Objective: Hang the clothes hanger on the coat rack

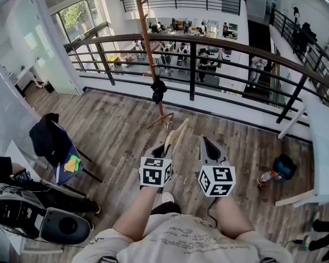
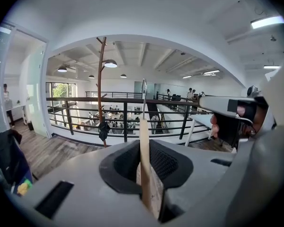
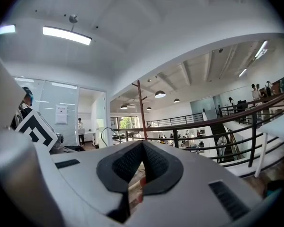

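Note:
In the head view my left gripper [image 1: 164, 148] is shut on a pale wooden clothes hanger [image 1: 177, 135], which sticks forward and up from the jaws. The left gripper view shows the hanger [image 2: 144, 161] edge-on between the jaws, its metal hook [image 2: 143, 91] pointing up. The coat rack [image 1: 147, 43] is a thin brown pole with branch pegs standing ahead by the railing, with a dark garment [image 1: 158, 90] hanging low on it. The rack [image 2: 101, 77] lies left of the hanger. My right gripper [image 1: 207, 142] is shut and holds nothing, level with the left one. The coat rack [image 3: 142, 109] also rises straight ahead above the right gripper's jaws.
A black metal railing [image 1: 192, 64] runs across behind the rack, with a lower floor beyond. A chair with a dark jacket [image 1: 50, 137] stands at left. A white table [image 1: 321, 147] is at right, with a dark bag [image 1: 284, 166] and a bottle [image 1: 266, 177] on the wooden floor.

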